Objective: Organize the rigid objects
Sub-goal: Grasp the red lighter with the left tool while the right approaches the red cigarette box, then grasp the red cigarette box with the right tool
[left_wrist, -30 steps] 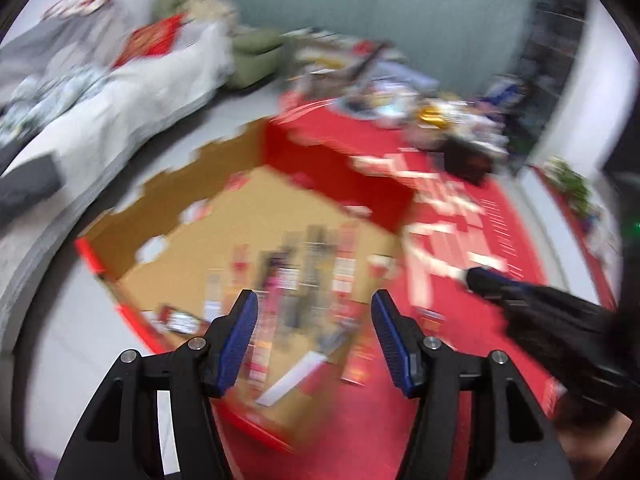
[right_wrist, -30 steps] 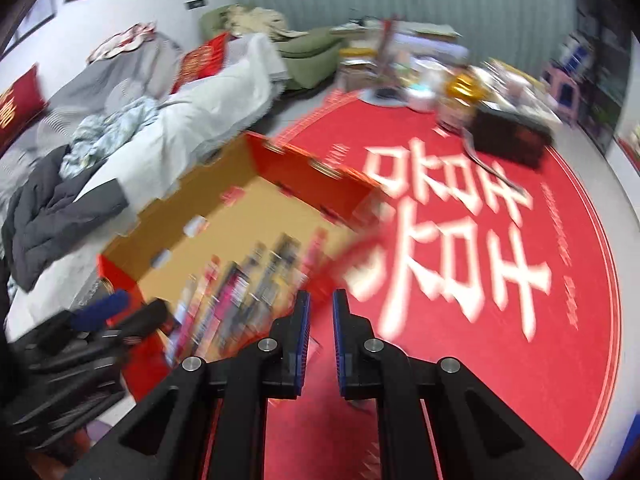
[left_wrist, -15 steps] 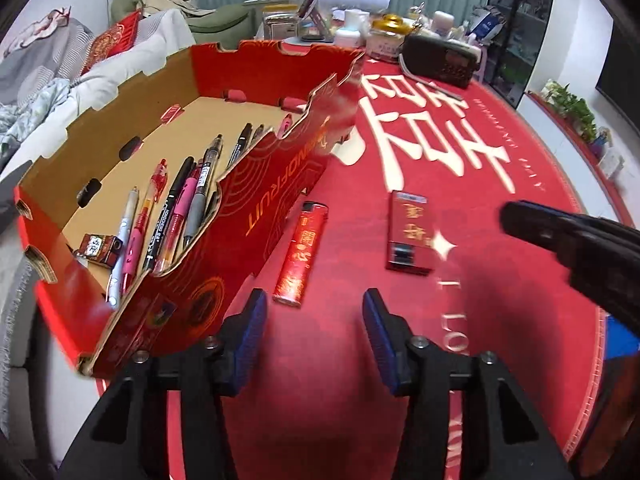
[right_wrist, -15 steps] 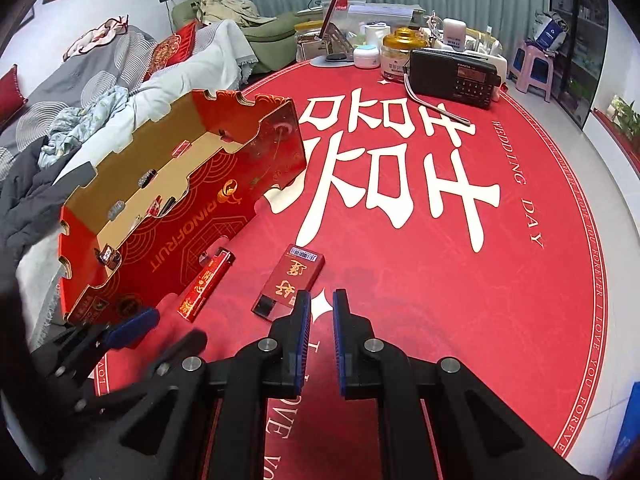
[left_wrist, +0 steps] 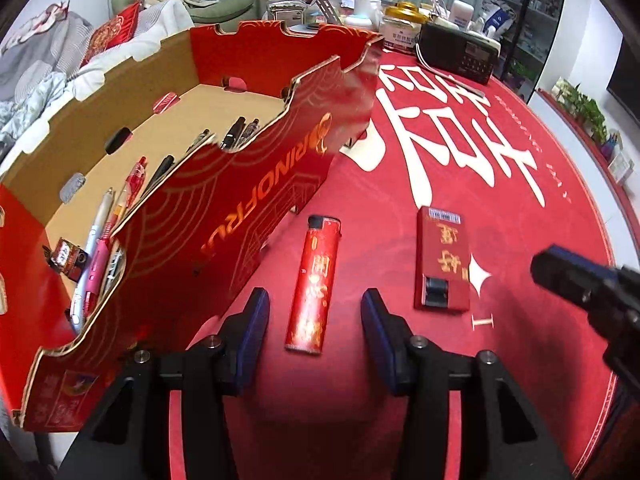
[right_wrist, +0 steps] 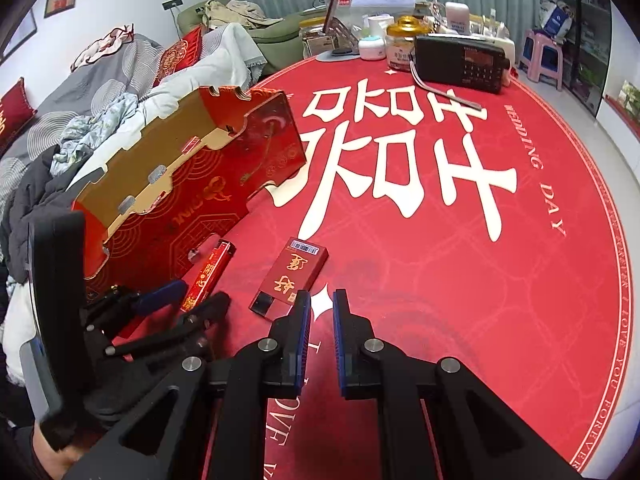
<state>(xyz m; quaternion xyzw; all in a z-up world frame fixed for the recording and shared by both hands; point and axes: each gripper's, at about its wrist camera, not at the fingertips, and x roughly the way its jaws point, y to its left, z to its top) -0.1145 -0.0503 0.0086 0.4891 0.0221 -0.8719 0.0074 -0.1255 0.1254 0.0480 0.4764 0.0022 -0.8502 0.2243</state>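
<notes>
A glossy red lighter [left_wrist: 314, 284], long and slim with gold characters and a black cap, lay flat on the round red table mat [left_wrist: 500, 360], just beside the cardboard box [left_wrist: 240, 224]. Near it, on the other side, lay a flat red packet [left_wrist: 442, 258] with gold lettering, a barcode strip at its far end and a dark patch near the closer end. The mat was smooth, printed with big white characters and a ring of small lettering.

The left gripper [left_wrist: 314, 320] hung over the lighter's near end, its blue-padded jaws standing apart on either side without touching it. The right gripper [right_wrist: 318, 312] had its jaws drawn together on nothing, just beside the packet.

The box was shallow, red outside and plain brown inside, with notched edges. Inside lay a row of pens [left_wrist: 108, 240] and a small dark wrapper [left_wrist: 66, 256].

Beyond sat a black radio [right_wrist: 460, 64], jars, a rumpled grey bed and a green armchair.
</notes>
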